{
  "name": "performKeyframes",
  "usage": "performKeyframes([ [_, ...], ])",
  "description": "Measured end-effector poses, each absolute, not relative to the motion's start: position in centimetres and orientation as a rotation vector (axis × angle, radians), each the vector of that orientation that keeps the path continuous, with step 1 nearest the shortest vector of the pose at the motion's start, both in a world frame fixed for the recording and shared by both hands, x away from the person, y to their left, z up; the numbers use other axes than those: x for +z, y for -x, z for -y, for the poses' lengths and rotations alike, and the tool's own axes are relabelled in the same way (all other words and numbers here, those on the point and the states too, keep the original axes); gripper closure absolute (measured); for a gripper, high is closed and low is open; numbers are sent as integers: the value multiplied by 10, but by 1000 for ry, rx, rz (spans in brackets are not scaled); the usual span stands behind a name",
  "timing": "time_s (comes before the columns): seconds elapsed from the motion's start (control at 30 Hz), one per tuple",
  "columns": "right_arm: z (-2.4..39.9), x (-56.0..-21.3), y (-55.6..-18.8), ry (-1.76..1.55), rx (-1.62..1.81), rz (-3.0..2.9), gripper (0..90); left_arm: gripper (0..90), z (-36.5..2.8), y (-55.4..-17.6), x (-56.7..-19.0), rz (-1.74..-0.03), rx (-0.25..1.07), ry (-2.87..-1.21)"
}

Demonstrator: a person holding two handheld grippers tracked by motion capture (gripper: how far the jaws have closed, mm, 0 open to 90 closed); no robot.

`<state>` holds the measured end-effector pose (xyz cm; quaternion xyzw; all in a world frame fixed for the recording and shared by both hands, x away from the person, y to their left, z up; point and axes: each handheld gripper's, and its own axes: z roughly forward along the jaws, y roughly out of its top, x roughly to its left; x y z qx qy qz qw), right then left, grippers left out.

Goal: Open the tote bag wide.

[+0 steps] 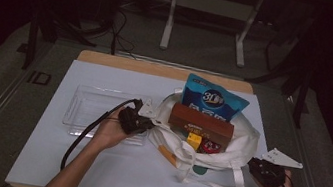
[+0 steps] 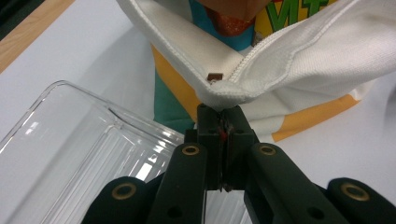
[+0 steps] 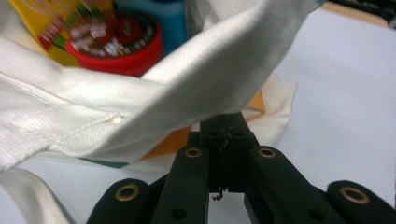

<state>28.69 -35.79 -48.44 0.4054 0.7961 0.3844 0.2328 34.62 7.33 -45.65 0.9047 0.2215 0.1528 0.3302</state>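
1. Left gripper [image 1: 142, 118]: jaws closed, pinching the tote bag [image 1: 242, 146] rim at its left edge, just beside the clear tray [image 1: 82, 110].
2. Right gripper [image 1: 263, 172]: jaws closed together right under the bag's white fabric edge [image 3: 224, 88]; the pinch point is hidden, so I cannot tell whether it has a grip.
3. Bag lies mid-table between both grippers, mouth gaping.
4. Still inside: blue snack pouch [image 1: 214, 101], brown box [image 1: 201, 123], yellow item [image 1: 193, 140], red tin [image 3: 116, 44].
5. Judgement: mouth held open is done or nearly so; unloading is not started and the tray has nothing in it.
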Motion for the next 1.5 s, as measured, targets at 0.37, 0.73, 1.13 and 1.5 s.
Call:
performKeyframes([
  [0.37,355,-490,-291,-1130,1004,-2209,895,793,-85,-346,-454,-602,336,-2289],
  [0.73,355,-488,-289,-1128,1014,-2197,895,675,-108,-347,-423,-615,276,-2090],
  [1.13,354,-494,-292,-1133,1001,-2213,896,879,-79,-350,-439,-610,321,-2251],
  [1.5,352,-514,-299,-1190,955,-2231,897,875,-64,-353,-450,-601,335,-2320],
])
